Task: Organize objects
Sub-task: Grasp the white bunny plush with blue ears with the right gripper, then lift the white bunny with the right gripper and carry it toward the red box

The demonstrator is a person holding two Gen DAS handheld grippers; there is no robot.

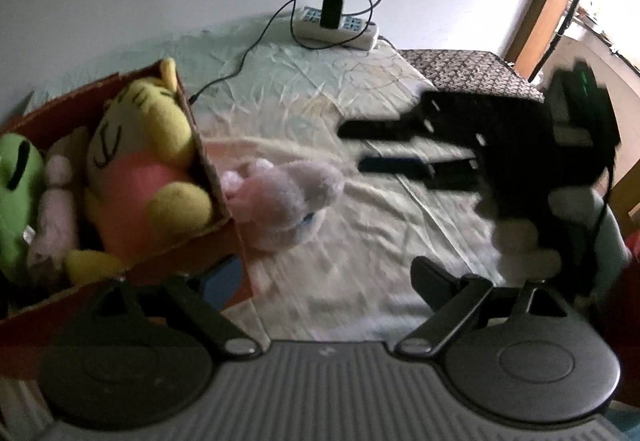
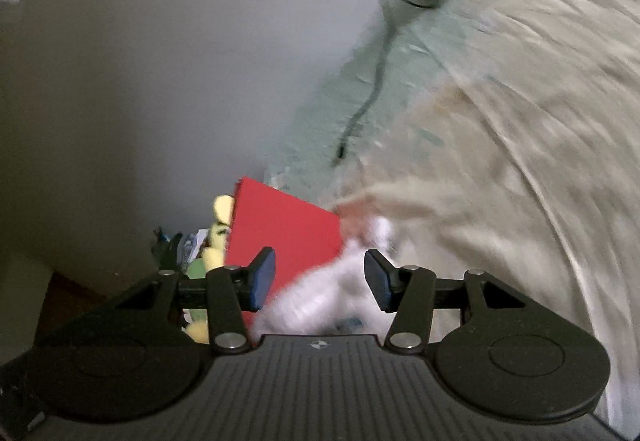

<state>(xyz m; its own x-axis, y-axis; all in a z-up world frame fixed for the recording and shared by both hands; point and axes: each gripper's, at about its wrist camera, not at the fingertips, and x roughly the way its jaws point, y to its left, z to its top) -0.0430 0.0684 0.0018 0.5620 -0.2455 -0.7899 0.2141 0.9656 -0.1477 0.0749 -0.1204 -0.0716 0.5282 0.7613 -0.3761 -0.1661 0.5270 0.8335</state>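
A red cardboard box [image 1: 132, 281] stands on the bed at the left. It holds a yellow bear in a red shirt [image 1: 136, 169], a green plush [image 1: 18, 193] and a pale pink plush [image 1: 56, 209]. A lilac-pink plush [image 1: 284, 201] lies on the sheet against the box's right side. My left gripper [image 1: 324, 277] is open and empty, its left finger close to the box's near corner. My right gripper [image 1: 352, 147] is open and points at the lilac plush from the right, a little short of it. In the right wrist view that plush [image 2: 320, 301] is a blur between the open right gripper [image 2: 320, 277] fingers, beside the red box [image 2: 284, 233].
A white power strip [image 1: 340, 29] with a black charger and cable lies at the far edge of the bed by the wall. A dark patterned surface [image 1: 468, 71] borders the wrinkled pale sheet [image 1: 360, 241] at the right. A person's pale sleeve [image 1: 576, 225] is behind the right gripper.
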